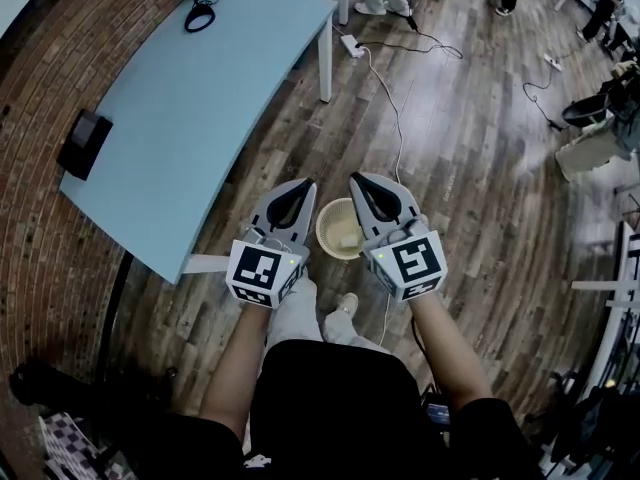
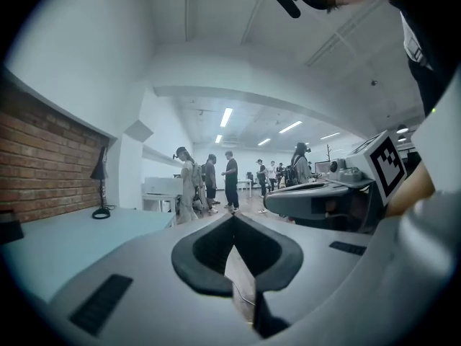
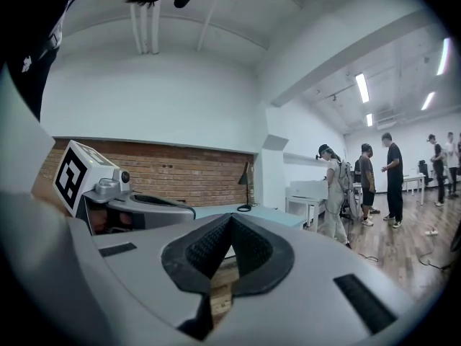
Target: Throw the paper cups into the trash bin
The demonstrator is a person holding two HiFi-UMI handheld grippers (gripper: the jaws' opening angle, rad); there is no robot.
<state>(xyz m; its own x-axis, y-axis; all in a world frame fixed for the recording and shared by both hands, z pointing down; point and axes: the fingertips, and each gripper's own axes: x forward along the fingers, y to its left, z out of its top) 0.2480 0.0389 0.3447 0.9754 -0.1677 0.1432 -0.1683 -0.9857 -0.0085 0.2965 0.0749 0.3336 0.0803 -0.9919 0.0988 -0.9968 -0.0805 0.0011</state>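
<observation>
In the head view a round cream trash bin (image 1: 326, 230) stands on the wooden floor, just in front of the person's feet. Something pale lies inside it; I cannot tell what. My left gripper (image 1: 303, 184) and right gripper (image 1: 357, 178) are held side by side over the bin, one at each edge, and the right one covers part of its rim. Both point forward and roughly level. In the left gripper view the left gripper's (image 2: 233, 217) jaw tips meet with nothing between them. The right gripper (image 3: 230, 217) looks the same in its own view. No loose paper cup shows on table or floor.
A light blue table (image 1: 190, 98) stands to the left by a brick wall, with a black device (image 1: 84, 143) and a lamp's base (image 1: 200, 16) on it. A power strip (image 1: 352, 45) and cables lie on the floor ahead. Several people (image 2: 209, 182) stand at the far end.
</observation>
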